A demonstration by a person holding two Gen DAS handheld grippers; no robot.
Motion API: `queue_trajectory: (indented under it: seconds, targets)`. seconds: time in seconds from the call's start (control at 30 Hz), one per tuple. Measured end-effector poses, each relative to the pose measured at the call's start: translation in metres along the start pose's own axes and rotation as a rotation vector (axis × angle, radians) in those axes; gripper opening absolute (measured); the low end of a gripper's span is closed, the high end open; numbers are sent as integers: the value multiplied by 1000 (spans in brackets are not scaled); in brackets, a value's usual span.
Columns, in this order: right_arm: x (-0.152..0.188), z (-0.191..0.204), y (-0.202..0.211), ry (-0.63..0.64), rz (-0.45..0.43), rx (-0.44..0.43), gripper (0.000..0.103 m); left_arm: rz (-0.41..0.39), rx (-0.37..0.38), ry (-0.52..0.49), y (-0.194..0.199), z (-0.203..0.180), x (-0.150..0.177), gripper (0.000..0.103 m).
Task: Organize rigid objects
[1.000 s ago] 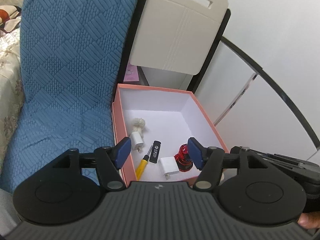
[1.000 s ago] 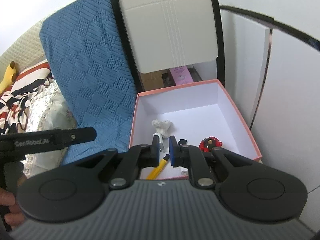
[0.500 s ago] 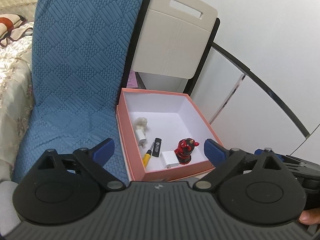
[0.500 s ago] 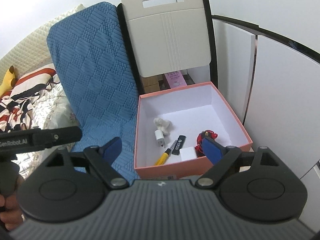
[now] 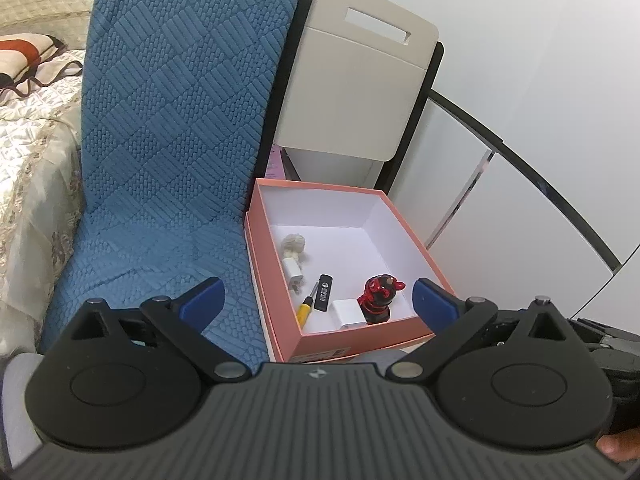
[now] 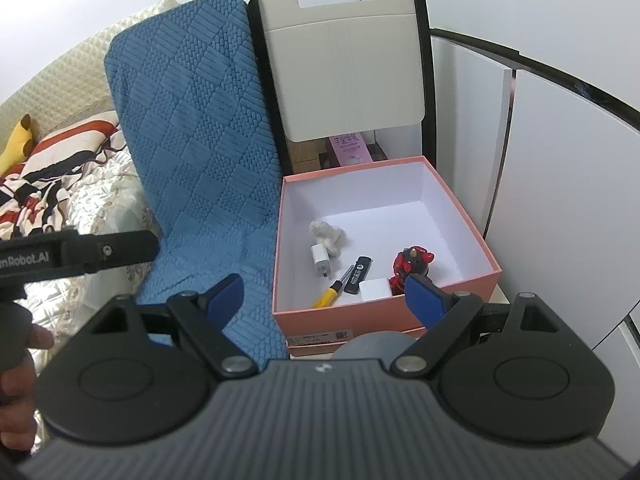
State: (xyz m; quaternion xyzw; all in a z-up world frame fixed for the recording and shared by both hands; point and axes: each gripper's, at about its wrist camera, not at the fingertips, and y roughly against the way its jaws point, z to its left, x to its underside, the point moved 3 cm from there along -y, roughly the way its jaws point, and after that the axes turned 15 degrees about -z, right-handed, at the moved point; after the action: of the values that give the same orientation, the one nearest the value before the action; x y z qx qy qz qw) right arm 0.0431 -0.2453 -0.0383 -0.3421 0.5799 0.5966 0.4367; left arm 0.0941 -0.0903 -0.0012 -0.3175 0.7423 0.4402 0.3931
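An open pink box (image 5: pixel 362 333) (image 6: pixel 384 314) with a white inside holds a red and black figurine (image 5: pixel 377 294) (image 6: pixel 412 264), a yellow-handled screwdriver (image 5: pixel 306 304) (image 6: pixel 331 287), a black USB stick (image 5: pixel 324 287) (image 6: pixel 358 274), two white chargers (image 5: pixel 293 271) (image 5: pixel 347 312) and a pale fuzzy toy (image 5: pixel 294 245) (image 6: pixel 329 233). My left gripper (image 5: pixel 318 298) is open and empty, held back above the box's near side. My right gripper (image 6: pixel 326 294) is open and empty, likewise above the near edge.
A blue quilted cover (image 5: pixel 172 120) (image 6: pixel 200 128) lies left of the box. A beige folding chair back (image 5: pixel 360 80) (image 6: pixel 344 60) stands behind it, white cabinet panels (image 5: pixel 500 208) to the right, and bedding (image 6: pixel 60 168) at far left.
Both grippers have opened wide; the right was shut and the left half open. Both have drawn back and up from the box, so the whole box now shows.
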Motion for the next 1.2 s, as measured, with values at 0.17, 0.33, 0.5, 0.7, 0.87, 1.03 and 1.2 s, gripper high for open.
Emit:
queue_trajectory:
  seconds: [0.17,0.33,0.5,0.7,0.87,1.03,1.2]
  targets:
    - [1,1,-1,9,2,-7,89,3,-3,7,0,1,1,102]
    - [1,3,-1,17,5,-12,89,13,0,6,-1,2,2,102]
    - [2,3,-2,15,11,-9,89,22,5,1,-3,1,4,102]
    - [4,3,-3,17,18,-7,89,28,4,-1,-3,2,8,102]
    - [5,3,-4,17,23,-7,89,25,2,-11,-3,2,10,102]
    - [6,3,-4,17,25,-6,89,32,2,-10,-4,3,11,102]
    - [7,3,-4,15,27,-6,89,39,3,-13,-4,4,13,102]
